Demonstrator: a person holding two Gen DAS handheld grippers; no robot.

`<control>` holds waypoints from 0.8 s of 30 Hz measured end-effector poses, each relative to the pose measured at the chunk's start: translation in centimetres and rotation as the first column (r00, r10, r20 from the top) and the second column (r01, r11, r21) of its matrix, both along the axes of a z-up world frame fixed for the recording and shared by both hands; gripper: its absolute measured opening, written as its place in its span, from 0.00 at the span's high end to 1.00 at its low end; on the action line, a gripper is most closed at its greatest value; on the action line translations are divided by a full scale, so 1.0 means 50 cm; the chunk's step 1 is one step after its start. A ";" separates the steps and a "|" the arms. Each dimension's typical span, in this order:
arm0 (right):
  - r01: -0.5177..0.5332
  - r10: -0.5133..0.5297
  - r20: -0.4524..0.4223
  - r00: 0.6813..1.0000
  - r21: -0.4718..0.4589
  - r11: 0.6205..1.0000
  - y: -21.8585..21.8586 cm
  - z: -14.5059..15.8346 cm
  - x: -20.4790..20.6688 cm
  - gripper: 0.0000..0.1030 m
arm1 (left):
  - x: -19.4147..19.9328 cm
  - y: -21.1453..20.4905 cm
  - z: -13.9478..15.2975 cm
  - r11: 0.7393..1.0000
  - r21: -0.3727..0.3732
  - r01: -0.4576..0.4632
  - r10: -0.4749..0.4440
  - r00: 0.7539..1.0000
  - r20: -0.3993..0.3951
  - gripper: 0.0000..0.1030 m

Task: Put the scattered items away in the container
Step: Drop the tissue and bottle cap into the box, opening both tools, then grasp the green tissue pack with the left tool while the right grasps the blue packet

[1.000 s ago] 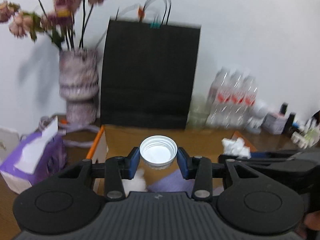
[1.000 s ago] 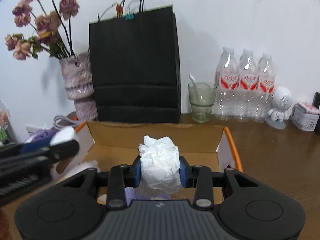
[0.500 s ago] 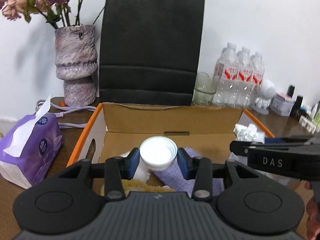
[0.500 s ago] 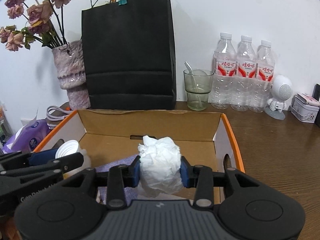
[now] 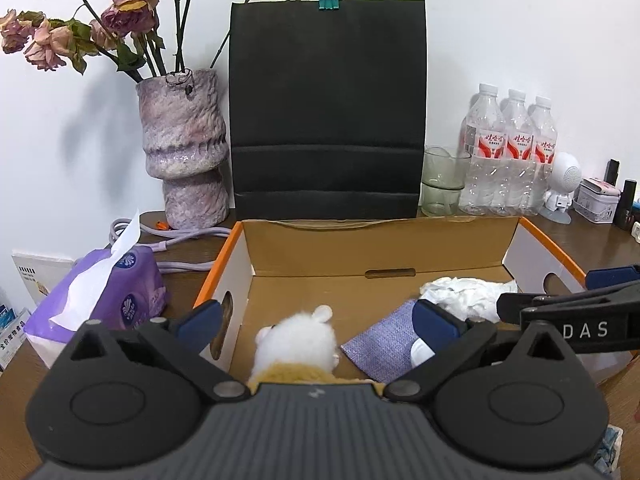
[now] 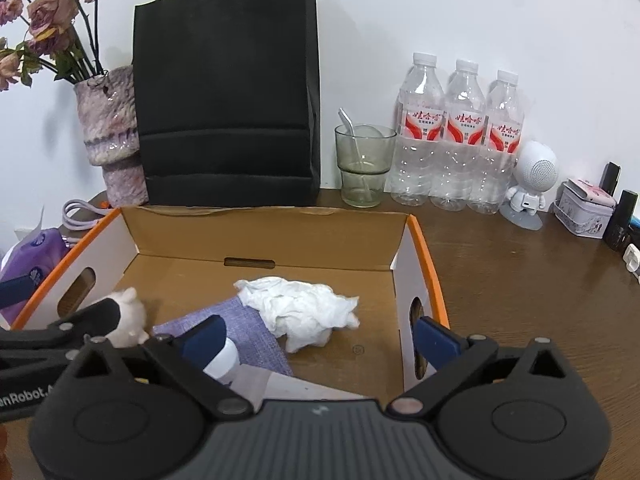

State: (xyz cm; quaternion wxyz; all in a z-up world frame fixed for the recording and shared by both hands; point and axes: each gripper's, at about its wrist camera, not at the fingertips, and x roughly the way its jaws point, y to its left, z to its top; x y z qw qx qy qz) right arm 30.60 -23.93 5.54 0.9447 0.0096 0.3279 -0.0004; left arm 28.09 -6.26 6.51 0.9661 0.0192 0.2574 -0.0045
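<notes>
The left gripper (image 5: 318,322) is opening wide over the box (image 5: 376,240) with nothing between its pads. The right gripper (image 6: 318,338) is opening wide too, empty. A good drop means lifting both straight up so nothing gets dragged out. Inside the box, from left to right: a fluffy toy (image 5: 298,340), a purple cloth (image 5: 384,344), a white cap (image 5: 422,352), a crumpled tissue (image 6: 304,310).

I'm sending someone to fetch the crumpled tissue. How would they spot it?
Find the orange-edged cardboard box before the black paper bag. The crumpled tissue lies inside, overlapping the purple cloth. It alone is wrinkled white paper; the white plush toy is fuzzy.
</notes>
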 end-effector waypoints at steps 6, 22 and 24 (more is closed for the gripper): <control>0.000 0.000 -0.002 1.000 0.002 1.000 0.003 0.000 0.000 0.02 | 0.001 0.002 0.000 1.000 -0.003 0.002 -0.002 1.000 -0.001 0.00; -0.049 0.048 0.036 0.998 0.037 0.998 -0.008 0.029 -0.035 0.00 | -0.049 0.046 0.024 0.992 -0.128 0.012 -0.009 1.000 0.018 0.00; -0.057 0.055 0.047 0.997 0.034 0.998 -0.017 0.034 -0.056 0.00 | -0.066 0.057 0.026 0.991 -0.132 0.017 -0.015 1.000 0.019 0.00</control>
